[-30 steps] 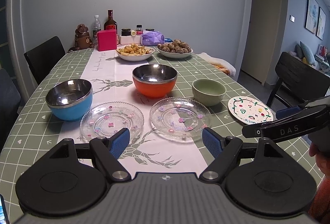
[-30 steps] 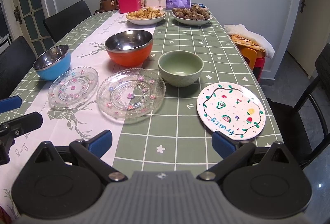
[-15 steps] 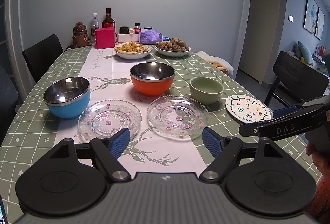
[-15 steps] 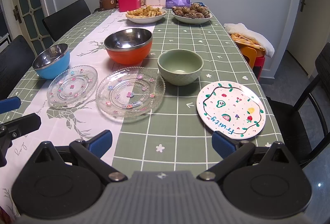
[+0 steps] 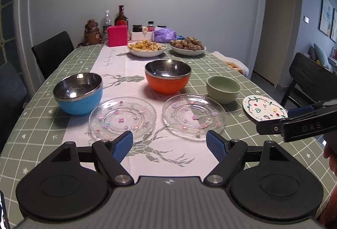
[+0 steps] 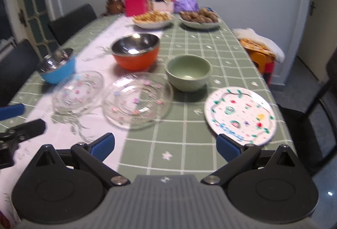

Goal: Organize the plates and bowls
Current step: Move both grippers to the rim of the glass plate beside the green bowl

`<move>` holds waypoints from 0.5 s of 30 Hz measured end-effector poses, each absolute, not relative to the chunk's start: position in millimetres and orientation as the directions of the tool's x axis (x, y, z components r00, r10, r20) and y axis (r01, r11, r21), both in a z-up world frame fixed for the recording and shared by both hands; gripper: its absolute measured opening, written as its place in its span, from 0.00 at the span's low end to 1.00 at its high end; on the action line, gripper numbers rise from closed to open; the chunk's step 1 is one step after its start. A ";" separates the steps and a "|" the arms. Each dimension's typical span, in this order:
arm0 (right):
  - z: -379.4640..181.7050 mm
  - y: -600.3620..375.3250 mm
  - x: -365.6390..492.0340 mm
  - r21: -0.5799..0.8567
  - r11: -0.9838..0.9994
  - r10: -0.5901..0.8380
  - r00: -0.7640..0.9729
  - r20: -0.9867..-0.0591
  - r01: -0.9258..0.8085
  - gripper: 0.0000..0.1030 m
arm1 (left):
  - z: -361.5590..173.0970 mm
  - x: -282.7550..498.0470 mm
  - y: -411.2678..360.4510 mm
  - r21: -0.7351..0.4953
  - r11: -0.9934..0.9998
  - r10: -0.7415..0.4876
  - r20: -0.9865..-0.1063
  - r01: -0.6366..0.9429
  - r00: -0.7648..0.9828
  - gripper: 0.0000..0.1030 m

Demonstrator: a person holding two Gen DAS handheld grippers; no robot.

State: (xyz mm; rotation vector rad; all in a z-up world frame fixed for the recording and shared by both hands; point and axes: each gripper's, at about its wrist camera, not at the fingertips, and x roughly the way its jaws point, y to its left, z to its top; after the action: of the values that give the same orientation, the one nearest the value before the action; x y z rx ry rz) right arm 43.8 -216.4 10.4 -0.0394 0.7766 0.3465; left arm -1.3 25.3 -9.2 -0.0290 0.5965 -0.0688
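On the green checked table stand a blue steel bowl (image 5: 79,94), an orange steel bowl (image 5: 167,76), a green ceramic bowl (image 5: 223,89), two clear glass plates (image 5: 122,118) (image 5: 193,115) and a white fruit-print plate (image 5: 264,107). My left gripper (image 5: 169,143) is open and empty, above the white runner in front of the glass plates. My right gripper (image 6: 165,145) is open and empty, near the table's front edge, its right finger next to the fruit plate (image 6: 240,115). The right view is blurred.
At the far end are two dishes of food (image 5: 147,47) (image 5: 188,46), bottles, jars, a pink box (image 5: 117,35) and a bear figure (image 5: 92,32). Black chairs (image 5: 52,52) (image 5: 311,79) stand on both sides. A stool with a cloth (image 6: 260,47) stands at the right.
Both views have tilted upward a little, so the dishes sit lower in the frames. The right view has become blurred with motion. No dish has moved.
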 end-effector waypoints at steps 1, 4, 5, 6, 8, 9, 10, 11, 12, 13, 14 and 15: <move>9.6 -216.4 44.0 0.111 0.938 0.310 0.656 -0.688 -0.328 0.98 | -10.8 0.1 28.5 -0.062 0.997 -0.074 -0.569 0.047 0.819 0.90; 5.3 -211.5 45.0 0.141 0.925 0.350 0.645 -0.679 -0.353 0.98 | -15.8 6.1 39.2 -0.096 0.995 -0.075 -0.604 0.021 0.794 0.88; 3.4 -208.7 45.1 0.140 0.921 0.357 0.641 -0.680 -0.364 0.98 | -17.9 8.8 43.6 -0.105 0.994 -0.071 -0.616 0.007 0.785 0.85; 1.2 -206.2 46.2 0.137 0.918 0.361 0.636 -0.682 -0.373 0.98 | -20.0 11.5 47.4 -0.114 0.993 -0.064 -0.628 -0.010 0.776 0.82; -4.1 -200.9 49.3 0.138 0.912 0.369 0.623 -0.689 -0.387 0.97 | -25.3 17.7 55.6 -0.142 0.989 -0.062 -0.648 -0.040 0.759 0.77; -6.3 -198.5 51.2 0.142 0.910 0.374 0.620 -0.690 -0.391 0.96 | -27.8 20.3 58.0 -0.155 0.987 -0.066 -0.654 -0.048 0.753 0.71; -9.0 -196.1 53.5 0.149 0.907 0.381 0.616 -0.689 -0.394 0.92 | -30.1 22.9 59.3 -0.163 0.985 -0.070 -0.660 -0.052 0.748 0.69; -11.0 -193.8 55.5 0.154 0.905 0.387 0.614 -0.688 -0.397 0.88 | -31.8 25.3 59.6 -0.169 0.984 -0.078 -0.665 -0.048 0.742 0.65; -13.3 -190.9 58.1 0.155 0.903 0.390 0.612 -0.688 -0.401 0.83 | -33.1 27.3 59.3 -0.173 0.984 -0.085 -0.668 -0.043 0.739 0.62; -15.8 -188.0 61.0 0.155 0.902 0.391 0.609 -0.690 -0.403 0.81 | -35.2 29.8 57.9 -0.175 0.984 -0.091 -0.672 -0.038 0.735 0.59; -18.2 -185.9 63.7 0.158 0.902 0.392 0.607 -0.691 -0.402 0.79 | -36.3 31.5 56.9 -0.176 0.984 -0.094 -0.673 -0.035 0.733 0.54; -20.5 -184.3 66.9 0.161 0.903 0.390 0.607 -0.693 -0.398 0.72 | -37.4 34.2 55.3 -0.180 0.983 -0.097 -0.676 -0.035 0.731 0.48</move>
State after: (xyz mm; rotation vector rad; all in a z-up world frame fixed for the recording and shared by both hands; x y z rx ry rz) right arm 66.9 -184.3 -20.5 -0.0097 0.7983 0.4555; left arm 34.2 55.3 -37.4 -0.1856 0.7518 -0.0345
